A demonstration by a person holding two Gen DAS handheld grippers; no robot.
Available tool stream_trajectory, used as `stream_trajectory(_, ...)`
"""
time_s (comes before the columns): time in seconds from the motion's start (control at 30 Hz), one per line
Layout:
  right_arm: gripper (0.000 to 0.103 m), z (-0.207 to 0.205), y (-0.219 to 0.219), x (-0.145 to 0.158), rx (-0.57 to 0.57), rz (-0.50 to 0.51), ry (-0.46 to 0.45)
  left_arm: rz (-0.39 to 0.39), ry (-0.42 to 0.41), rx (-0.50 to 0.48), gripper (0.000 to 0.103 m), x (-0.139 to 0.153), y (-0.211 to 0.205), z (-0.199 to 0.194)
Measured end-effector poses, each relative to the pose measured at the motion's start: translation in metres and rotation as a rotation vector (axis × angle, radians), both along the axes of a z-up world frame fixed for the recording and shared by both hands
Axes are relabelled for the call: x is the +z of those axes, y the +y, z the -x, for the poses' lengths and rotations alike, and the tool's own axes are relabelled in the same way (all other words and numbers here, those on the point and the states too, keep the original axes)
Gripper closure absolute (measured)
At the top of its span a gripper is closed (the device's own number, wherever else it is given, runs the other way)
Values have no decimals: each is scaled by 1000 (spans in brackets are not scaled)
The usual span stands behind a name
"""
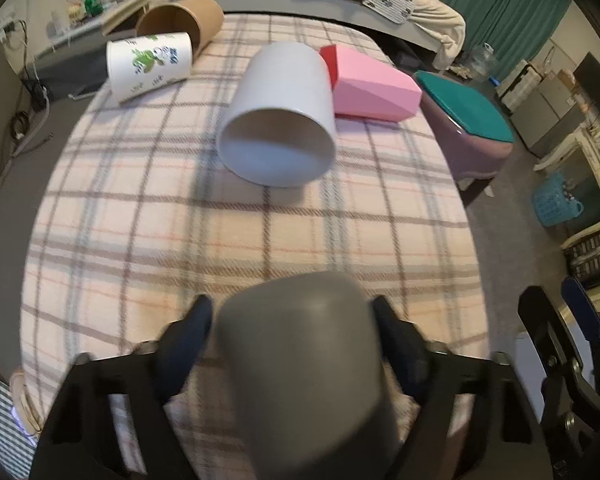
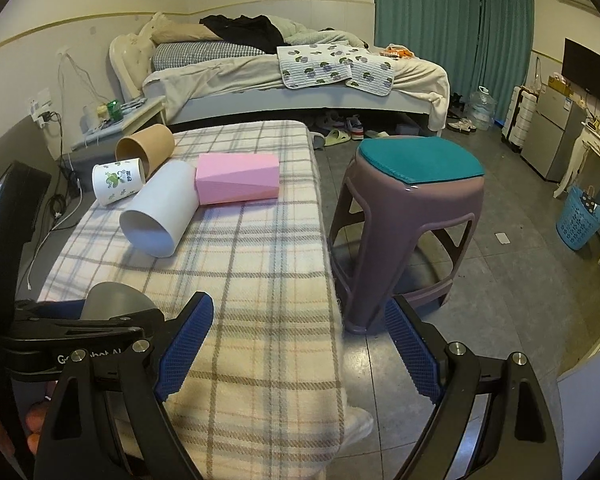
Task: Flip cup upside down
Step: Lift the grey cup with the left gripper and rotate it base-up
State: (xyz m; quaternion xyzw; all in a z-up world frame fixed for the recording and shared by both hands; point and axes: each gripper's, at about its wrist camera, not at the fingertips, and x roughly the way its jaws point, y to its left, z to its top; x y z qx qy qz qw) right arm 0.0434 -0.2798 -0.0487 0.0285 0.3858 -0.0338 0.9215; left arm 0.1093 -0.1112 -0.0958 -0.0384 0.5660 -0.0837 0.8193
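Firmly, left tongs (image 1: 290,344) pinch grey cup (image 1: 300,364), right tongs (image 2: 300,344) empty

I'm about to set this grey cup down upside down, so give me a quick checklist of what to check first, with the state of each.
1. Left gripper shut on the grey cup: ok, a finger on each side.
2. Grey cup's closed base faces away from the camera: ok; whether it is fully inverted: cannot tell.
3. Bare plaid cloth ahead of the cup for landing: ok.
4. White cup lying on its side, apart from the held cup: ok.
5. Right gripper open, holding nothing, off to the side: ok.
6. Grey cup's rim condition: cannot tell, hidden.
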Motion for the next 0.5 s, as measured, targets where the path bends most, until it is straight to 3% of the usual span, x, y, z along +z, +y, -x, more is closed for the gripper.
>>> stream_trajectory(0.23, 15, 5, 0, 8, -27, 21, -45, -6, -22, 12, 27, 10, 4, 5)
stream_trajectory(0.5, 15, 16, 2, 20, -31, 16, -91, -21, -153, 41, 28, 53, 19, 13)
